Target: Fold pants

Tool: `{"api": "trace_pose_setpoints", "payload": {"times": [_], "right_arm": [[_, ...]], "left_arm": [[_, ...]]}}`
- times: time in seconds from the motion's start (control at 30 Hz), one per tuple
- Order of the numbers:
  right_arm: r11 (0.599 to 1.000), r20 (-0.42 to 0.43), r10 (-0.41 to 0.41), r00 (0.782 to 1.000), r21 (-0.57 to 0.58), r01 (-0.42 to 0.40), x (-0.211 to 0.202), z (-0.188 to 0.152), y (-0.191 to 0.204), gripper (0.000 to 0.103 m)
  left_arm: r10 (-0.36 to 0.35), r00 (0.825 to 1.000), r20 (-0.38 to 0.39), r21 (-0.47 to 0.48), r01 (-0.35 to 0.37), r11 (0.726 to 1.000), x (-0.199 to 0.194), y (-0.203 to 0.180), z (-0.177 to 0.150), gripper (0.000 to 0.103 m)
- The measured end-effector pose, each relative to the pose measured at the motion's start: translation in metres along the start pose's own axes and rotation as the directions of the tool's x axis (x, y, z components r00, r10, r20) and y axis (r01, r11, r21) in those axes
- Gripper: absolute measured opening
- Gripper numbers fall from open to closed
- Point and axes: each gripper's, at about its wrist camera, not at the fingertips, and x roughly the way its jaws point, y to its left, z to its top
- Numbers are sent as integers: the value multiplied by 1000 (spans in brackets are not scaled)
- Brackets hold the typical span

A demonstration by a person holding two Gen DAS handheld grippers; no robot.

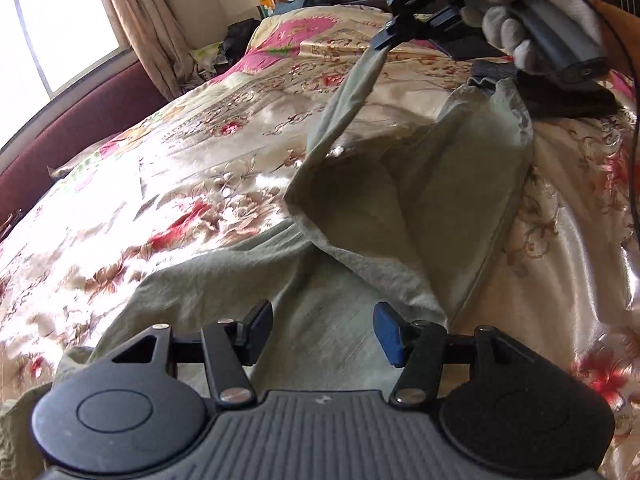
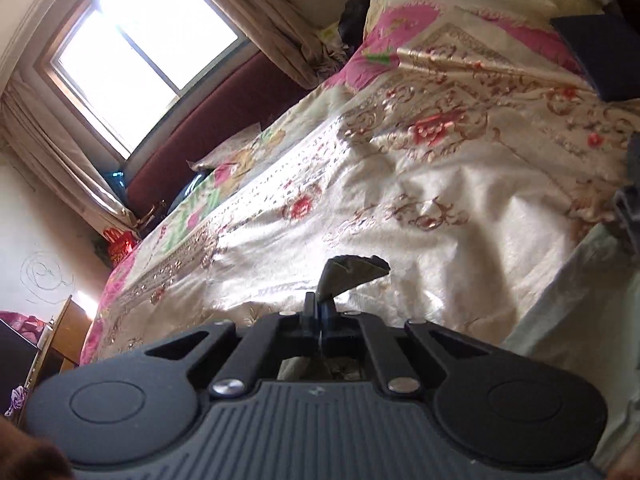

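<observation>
Lying across a floral bedspread (image 1: 180, 152), olive pants (image 1: 420, 200) fill centre frame, one edge lifted toward 1 o'clock. Right gripper (image 1: 382, 40), in a gloved hand (image 1: 516, 16), is pinched tight on that edge. Left gripper (image 1: 322, 334) hangs at 6 o'clock above the cloth, jaws wide, nothing between them.

Pants (image 1: 420, 200) lie on the bedspread (image 1: 180, 184), one part lifted off it, pinched in the right gripper (image 1: 380, 42) above. Left gripper (image 1: 322, 334) over the near part of the pants, nothing between its fingers. Window (image 2: 136, 60) beyond the bed's far side, curtain (image 1: 140, 20) beside it.
</observation>
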Motion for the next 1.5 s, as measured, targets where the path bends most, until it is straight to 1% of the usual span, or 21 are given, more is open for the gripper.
{"api": "trace_pose_setpoints", "payload": {"times": [0.13, 0.27, 0.4, 0.47, 0.53, 0.57, 0.6, 0.7, 0.73, 0.77, 0.8, 0.83, 0.9, 0.97, 1.13, 1.2, 1.27, 1.33, 1.37, 1.43, 1.5], "right_arm": [[997, 77, -76, 994, -12, 77, -54, 9, -34, 3], [984, 36, -172, 984, 60, 169, -67, -4, -82, 3], [970, 46, -196, 980, 158, 187, -85, -27, -119, 3], [964, 60, -218, 974, 170, 205, -93, -33, -129, 3], [959, 60, -265, 962, 124, 256, -96, -38, -133, 3], [956, 55, -284, 957, 98, 277, -96, -41, -133, 8], [954, 46, -291, 956, 88, 287, -95, -44, -134, 9], [961, 51, -268, 962, 84, 263, -97, -51, -137, 10], [963, 63, -260, 964, 89, 254, -99, -54, -138, 14], [965, 69, -253, 965, 90, 246, -98, -57, -138, 23], [967, 64, -248, 967, 82, 242, -95, -58, -138, 28], [967, 55, -248, 967, 76, 244, -91, -58, -137, 39], [966, 58, -253, 966, 68, 249, -82, -57, -134, 36], [960, 78, -279, 957, 28, 278, -78, -52, -124, 11], [962, 167, -225, 960, -119, 247, -78, -36, -89, 2], [953, 171, -264, 949, -107, 284, -71, -27, -89, 3], [944, 156, -307, 939, -71, 321, -69, -25, -98, 10], [930, 132, -350, 927, -67, 360, -75, -35, -103, 13], [930, 126, -349, 929, -75, 359, -80, -43, -105, 26], [929, 124, -348, 929, -91, 360, -84, -57, -109, 42], [922, 106, -365, 925, -95, 375, -78, -64, -115, 41]], "left_arm": [[-32, 999, 4, 46, 32, 998, 1, -22, 8, 69], [-37, 999, -16, 108, 39, 993, 6, -41, 13, 70], [-44, 998, -40, 155, 50, 987, 12, -56, 18, 70], [-47, 998, -45, 175, 54, 983, 14, -62, 21, 70], [-50, 998, -47, 192, 58, 980, 15, -69, 23, 70], [-51, 998, -47, 198, 59, 978, 15, -71, 24, 70], [-51, 998, -47, 207, 60, 977, 16, -74, 25, 70], [-49, 998, -50, 233, 59, 971, 22, -82, 27, 71], [-48, 997, -52, 247, 60, 967, 23, -86, 27, 71], [-49, 997, -53, 256, 61, 965, 23, -88, 26, 71], [-50, 997, -55, 270, 63, 961, 24, -91, 26, 71], [-49, 997, -55, 280, 62, 958, 25, -93, 25, 71], [-44, 998, -50, 292, 57, 955, 24, -95, 26, 71], [-50, 997, -50, 284, 62, 957, 24, -93, 26, 71], [-58, 997, -58, 261, 71, 963, 28, -88, 26, 71], [-56, 997, -55, 249, 68, 966, 29, -88, 27, 71], [-57, 997, -48, 238, 67, 969, 28, -87, 27, 71], [-64, 997, -43, 229, 72, 971, 28, -87, 25, 71], [-68, 997, -43, 225, 76, 971, 29, -86, 24, 71], [-68, 997, -45, 227, 76, 971, 31, -87, 22, 71], [-64, 997, -46, 228, 73, 971, 31, -88, 23, 71]]}}
